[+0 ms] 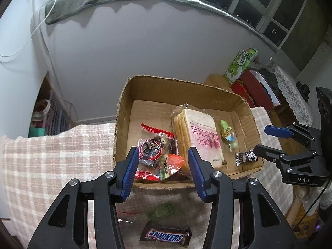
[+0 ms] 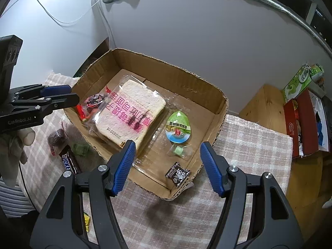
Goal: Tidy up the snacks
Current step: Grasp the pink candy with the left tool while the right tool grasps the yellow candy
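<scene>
A cardboard box [image 1: 244, 108] [image 2: 217, 112] sits on a checked cloth. It holds a bagged slice of bread [image 1: 199, 132] [image 2: 132, 114], a red snack bag [image 1: 151, 151] [image 2: 93, 103], an orange-green packet [image 1: 172, 164], a green egg-shaped packet [image 1: 227, 133] [image 2: 178, 128] and a small black candy [image 1: 247, 157] [image 2: 178, 174]. My left gripper [image 1: 164, 170] is open and empty above the box's near wall. My right gripper [image 2: 168, 164] is open and empty above the box's near corner. A Snickers bar [image 1: 166, 236] [image 2: 69, 161] lies on the cloth outside the box.
A clear green packet [image 1: 161, 210] [image 2: 81, 149] and a dark red wrapped sweet [image 2: 57, 138] lie on the cloth by the Snickers. A yellow wrapper [image 2: 86, 222] lies near the cloth's front. A red box [image 2: 300, 124] and a green carton [image 1: 240, 64] stand at the right.
</scene>
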A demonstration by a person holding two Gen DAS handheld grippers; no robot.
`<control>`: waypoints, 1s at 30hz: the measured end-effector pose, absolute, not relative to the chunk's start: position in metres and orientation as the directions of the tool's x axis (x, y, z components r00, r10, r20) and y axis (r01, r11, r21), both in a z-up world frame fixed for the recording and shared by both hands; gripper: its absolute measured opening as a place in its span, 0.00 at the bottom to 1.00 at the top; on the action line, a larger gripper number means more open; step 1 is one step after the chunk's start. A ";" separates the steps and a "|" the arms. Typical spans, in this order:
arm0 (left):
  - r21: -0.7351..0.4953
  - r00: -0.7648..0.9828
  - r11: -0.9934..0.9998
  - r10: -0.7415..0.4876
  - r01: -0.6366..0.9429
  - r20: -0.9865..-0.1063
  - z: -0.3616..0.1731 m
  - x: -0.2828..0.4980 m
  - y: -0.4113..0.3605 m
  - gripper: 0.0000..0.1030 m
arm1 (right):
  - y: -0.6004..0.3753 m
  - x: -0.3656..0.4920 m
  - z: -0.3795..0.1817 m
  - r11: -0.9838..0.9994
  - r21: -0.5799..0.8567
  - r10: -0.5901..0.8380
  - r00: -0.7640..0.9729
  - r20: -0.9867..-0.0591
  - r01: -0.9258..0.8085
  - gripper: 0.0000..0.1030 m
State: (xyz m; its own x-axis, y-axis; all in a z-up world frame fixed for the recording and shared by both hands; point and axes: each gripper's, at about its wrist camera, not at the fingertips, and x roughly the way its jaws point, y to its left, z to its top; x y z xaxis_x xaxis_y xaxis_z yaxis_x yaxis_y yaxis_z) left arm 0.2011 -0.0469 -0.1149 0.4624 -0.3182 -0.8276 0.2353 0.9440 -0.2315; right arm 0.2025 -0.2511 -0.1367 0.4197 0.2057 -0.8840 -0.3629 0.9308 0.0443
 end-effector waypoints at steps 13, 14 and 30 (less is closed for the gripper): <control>-0.273 0.487 0.934 -0.353 0.229 -0.799 -0.102 0.150 -0.017 0.46 | -0.239 0.139 -0.126 0.907 0.121 0.291 0.392 -0.873 -0.403 0.66; -0.275 0.487 0.935 -0.352 0.224 -0.799 -0.103 0.144 -0.015 0.46 | -0.237 0.133 -0.128 0.904 0.134 0.301 0.381 -0.874 -0.406 0.66; -0.358 0.383 0.919 -0.395 0.167 -0.835 -0.151 0.045 -0.001 0.45 | -0.185 0.048 -0.186 0.862 0.213 0.341 0.214 -0.915 -0.461 0.65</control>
State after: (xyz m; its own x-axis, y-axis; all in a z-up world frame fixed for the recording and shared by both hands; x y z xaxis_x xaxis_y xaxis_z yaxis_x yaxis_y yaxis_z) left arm 0.0455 -0.0009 -0.1510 0.3829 -0.3949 -0.8352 0.1673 0.9187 -0.3577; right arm 0.0484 -0.1853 -0.1861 0.2144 0.3412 -0.9152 -0.4606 0.8616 0.2134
